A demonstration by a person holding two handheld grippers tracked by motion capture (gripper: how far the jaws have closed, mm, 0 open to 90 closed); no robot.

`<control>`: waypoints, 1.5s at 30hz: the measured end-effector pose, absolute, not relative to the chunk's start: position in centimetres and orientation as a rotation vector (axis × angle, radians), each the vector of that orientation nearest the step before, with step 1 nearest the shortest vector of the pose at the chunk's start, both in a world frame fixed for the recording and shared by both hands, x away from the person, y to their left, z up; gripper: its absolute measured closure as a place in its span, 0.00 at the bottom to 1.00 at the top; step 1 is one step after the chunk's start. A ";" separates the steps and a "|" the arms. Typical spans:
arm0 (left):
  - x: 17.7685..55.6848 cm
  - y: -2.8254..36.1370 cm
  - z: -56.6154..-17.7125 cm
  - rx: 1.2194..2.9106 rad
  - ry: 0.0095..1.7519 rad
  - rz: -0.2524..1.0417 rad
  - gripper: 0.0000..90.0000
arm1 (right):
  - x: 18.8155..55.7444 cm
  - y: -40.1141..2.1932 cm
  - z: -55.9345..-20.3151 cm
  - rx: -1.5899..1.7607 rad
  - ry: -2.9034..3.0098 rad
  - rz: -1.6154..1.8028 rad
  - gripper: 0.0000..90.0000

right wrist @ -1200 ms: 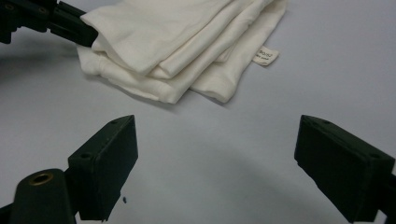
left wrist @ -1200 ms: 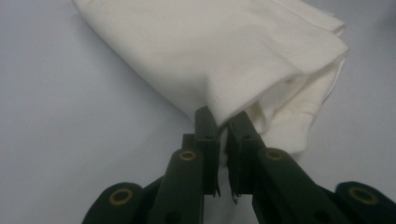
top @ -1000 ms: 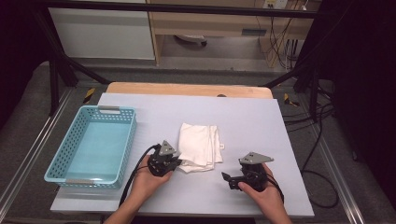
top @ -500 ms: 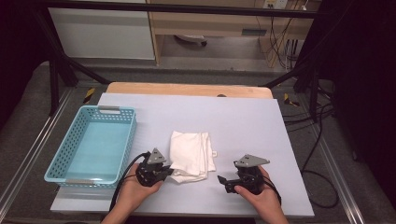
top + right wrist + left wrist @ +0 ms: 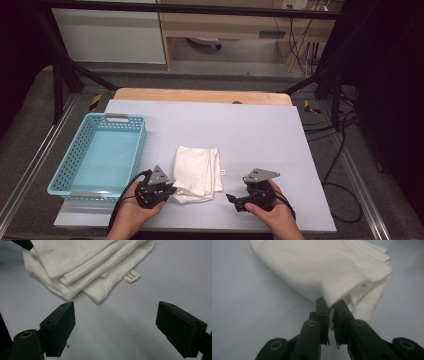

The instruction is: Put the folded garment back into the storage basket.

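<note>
This looks like a lab or recording workspace. Ahead of the hand-held left gripper [image 5: 170, 189] a pale lavender sheet [image 5: 250, 135] covers a wooden tabletop [image 5: 200, 95] framed by black metal struts [image 5: 65, 70]. Beyond it stand a white cabinet [image 5: 110, 35] and a wooden shelf unit [image 5: 225, 25], and to the right loose black cables [image 5: 340, 165] trail over grey carpet [image 5: 30, 140].

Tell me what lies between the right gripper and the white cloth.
Nothing: in the right gripper view, bare table separates the open right gripper from the white cloth.
</note>
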State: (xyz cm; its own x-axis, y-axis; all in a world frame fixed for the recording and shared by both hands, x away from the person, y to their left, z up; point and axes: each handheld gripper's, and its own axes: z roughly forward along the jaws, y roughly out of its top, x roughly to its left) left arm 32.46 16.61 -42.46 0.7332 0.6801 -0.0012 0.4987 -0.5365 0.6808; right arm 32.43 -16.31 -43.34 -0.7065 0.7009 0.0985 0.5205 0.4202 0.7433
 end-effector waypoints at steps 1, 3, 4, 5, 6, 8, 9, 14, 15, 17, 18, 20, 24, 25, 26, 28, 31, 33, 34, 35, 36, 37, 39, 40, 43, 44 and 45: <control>32.5 16.5 -42.5 2.259 0.885 0.349 0.93 | 32.4 -16.2 -43.4 1.073 2.453 1.163 0.20; 32.4 16.5 -42.6 2.262 0.885 0.354 0.93 | 32.4 -16.1 -43.5 1.065 2.466 1.161 0.20; 32.4 16.4 -42.6 2.266 0.884 0.358 0.93 | 32.4 -15.9 -43.5 1.067 2.466 1.161 0.20; 32.3 16.4 -42.6 2.267 0.884 0.359 0.92 | 32.4 -15.9 -43.5 1.064 2.468 1.164 0.20; 32.3 16.4 -42.7 2.268 0.884 0.359 0.92 | 32.3 -15.8 -43.4 1.062 2.468 1.169 0.20; 32.2 16.2 -42.8 2.276 0.872 0.366 0.90 | 32.3 -15.7 -43.4 1.051 2.471 1.170 0.20; 32.2 16.2 -42.8 2.275 0.872 0.372 0.86 | 32.3 -15.6 -43.4 1.050 2.476 1.169 0.21; 32.0 16.2 -42.6 2.225 0.869 0.376 0.63 | 32.3 -15.0 -43.8 1.035 2.493 1.155 0.22; 32.0 16.2 -42.5 2.208 0.868 0.369 0.58 | 32.3 -14.9 -43.9 1.032 2.495 1.154 0.23; 32.1 16.0 -42.6 2.170 0.869 0.366 0.47 | 32.3 -14.7 -44.0 1.027 2.505 1.148 0.24; 32.2 15.8 -42.6 2.167 0.865 0.361 0.44 | 32.4 -14.6 -44.1 1.012 2.514 1.145 0.24; 32.2 15.3 -42.6 2.165 0.850 0.377 0.40 | 32.4 -14.4 -44.2 1.005 2.525 1.136 0.24; 32.1 14.8 -42.6 2.159 0.833 0.396 0.32 | 32.5 -13.8 -44.6 0.982 2.549 1.107 0.25; 32.1 14.8 -42.6 2.155 0.836 0.399 0.30 | 32.5 -13.7 -44.6 0.974 2.557 1.100 0.25; 32.2 14.8 -42.5 2.150 0.839 0.404 0.28 | 32.5 -13.3 -44.8 0.962 2.568 1.090 0.26; 32.2 14.8 -42.5 2.141 0.847 0.417 0.27 | 32.7 -12.8 -45.0 0.965 2.573 1.090 0.26; 32.2 14.9 -42.3 2.117 0.857 0.431 0.27 | 32.9 -12.1 -45.2 0.964 2.581 1.099 0.26; 32.3 15.0 -42.2 2.107 0.865 0.441 0.27 | 32.9 -11.2 -45.4 0.941 2.576 1.091 0.25; 32.3 15.1 -42.2 2.109 0.870 0.444 0.27 | 32.9 -10.7 -45.5 0.930 2.568 1.084 0.26; 32.4 15.2 -42.3 2.109 0.875 0.444 0.27 | 33.0 -10.3 -45.5 0.916 2.562 1.074 0.30; 32.4 15.3 -42.3 2.109 0.880 0.445 0.27 | 32.9 -9.9 -45.5 0.898 2.545 1.060 0.35; 32.5 15.4 -42.3 2.108 0.885 0.446 0.27 | 32.9 -9.6 -45.5 0.890 2.533 1.054 0.39; 32.6 15.6 -42.2 2.100 0.895 0.447 0.27 | 32.9 -9.4 -45.5 0.870 2.533 1.085 0.54; 32.7 15.7 -42.2 2.094 0.900 0.449 0.27 | 32.9 -9.5 -45.5 0.861 2.534 1.096 0.60; 32.8 15.8 -42.2 2.080 0.911 0.442 0.27 | 32.9 -9.7 -45.6 0.868 2.521 1.110 0.68; 32.9 15.8 -42.2 2.079 0.914 0.440 0.27 | 33.0 -9.8 -45.5 0.868 2.522 1.112 0.73; 32.9 15.8 -42.2 2.080 0.916 0.438 0.27 | 33.1 -9.9 -45.6 0.872 2.521 1.116 0.76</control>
State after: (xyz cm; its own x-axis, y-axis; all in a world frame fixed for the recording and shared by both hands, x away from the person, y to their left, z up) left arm 32.89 15.84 -42.24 0.6773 0.7357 -0.0057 0.4573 -0.4148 0.7867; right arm 33.08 -9.89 -45.56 -0.7901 0.6128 0.0137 0.4221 0.5277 0.7372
